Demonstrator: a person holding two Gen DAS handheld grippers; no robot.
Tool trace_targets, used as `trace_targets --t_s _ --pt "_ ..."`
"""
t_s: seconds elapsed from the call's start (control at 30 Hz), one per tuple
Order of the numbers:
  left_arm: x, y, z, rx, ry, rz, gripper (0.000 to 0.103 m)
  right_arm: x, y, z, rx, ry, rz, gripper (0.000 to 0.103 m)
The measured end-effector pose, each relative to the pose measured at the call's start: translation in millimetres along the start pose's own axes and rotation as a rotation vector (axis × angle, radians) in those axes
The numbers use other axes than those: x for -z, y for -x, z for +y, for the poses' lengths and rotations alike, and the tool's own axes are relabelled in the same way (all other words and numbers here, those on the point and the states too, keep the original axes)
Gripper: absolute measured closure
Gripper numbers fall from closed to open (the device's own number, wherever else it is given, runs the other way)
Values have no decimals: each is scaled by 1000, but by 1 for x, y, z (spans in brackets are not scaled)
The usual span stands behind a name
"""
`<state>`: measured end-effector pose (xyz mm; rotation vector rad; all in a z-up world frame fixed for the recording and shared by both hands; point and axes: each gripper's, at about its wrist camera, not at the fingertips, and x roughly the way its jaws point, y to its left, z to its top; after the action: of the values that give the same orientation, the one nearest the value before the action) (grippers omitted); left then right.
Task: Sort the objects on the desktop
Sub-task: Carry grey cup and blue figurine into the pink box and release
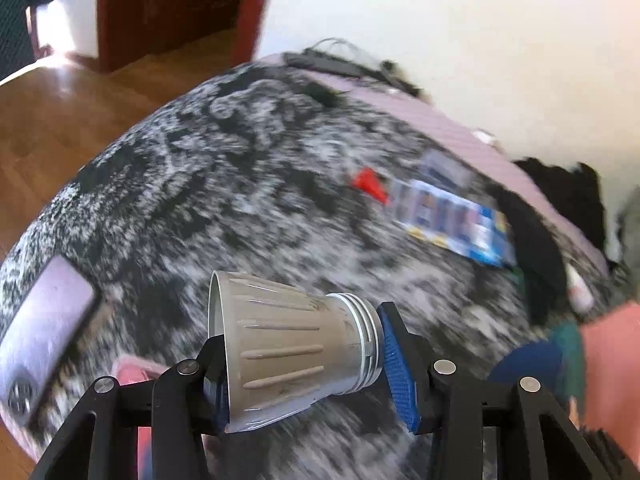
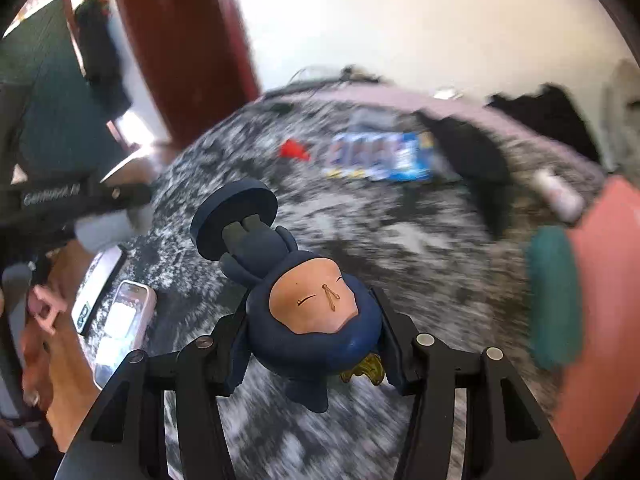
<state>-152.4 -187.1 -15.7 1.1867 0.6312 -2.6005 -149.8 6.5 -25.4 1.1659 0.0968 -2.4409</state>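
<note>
My left gripper (image 1: 308, 364) is shut on a grey ribbed cup-shaped lid (image 1: 280, 356), held sideways above the black-and-white speckled tabletop (image 1: 240, 184). My right gripper (image 2: 312, 344) is shut on a navy blue figurine (image 2: 304, 304) with a peach face, held tilted with its round base (image 2: 234, 216) pointing away. A blue battery pack (image 1: 452, 220) and a red clip (image 1: 370, 184) lie at the far right of the table; they also show in the right wrist view as the pack (image 2: 380, 156) and the clip (image 2: 294, 150).
A purple flat device (image 1: 48, 320) lies at the table's left edge. A pink-cased phone (image 2: 124, 328) and a flat device (image 2: 98, 284) lie at the left. A black strap (image 1: 536, 248), a white tube (image 2: 558, 196), and cables (image 1: 340, 64) sit at the far side. Wooden floor (image 1: 80, 112) lies to the left.
</note>
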Motion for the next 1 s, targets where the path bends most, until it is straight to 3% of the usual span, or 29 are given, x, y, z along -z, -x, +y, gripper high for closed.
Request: trace_targets --t_s 0.17,0.37,0.67,0.8,0.87,0.9,0.93,0.97,1.0 --pt "27 50 -77 72 -161 -93 51 4 84 -23 65 -34 -151 46" --pt "53 100 -163 216 -306 -180 51 8 181 -69 170 -103 -342 46" --pt "97 114 -312 478 -486 -152 51 39 300 -160 473 -252 -570 46" --pt "118 90 -374 569 -587 -87 51 53 318 -209 595 -347 -575 46" --pt "124 67 -397 543 -641 -20 42 55 306 -241 624 -413 -525 42" --pt "125 54 -404 519 -663 16 39 54 297 -256 632 -437 -490 38" --pt "123 43 -405 512 -667 46 36 54 285 -270 631 -462 -444 21" --pt "119 35 -401 518 -646 64 35 55 276 -284 627 -497 -404 12" --pt "111 30 -393 526 -606 76 33 57 269 -295 625 -530 -372 12"
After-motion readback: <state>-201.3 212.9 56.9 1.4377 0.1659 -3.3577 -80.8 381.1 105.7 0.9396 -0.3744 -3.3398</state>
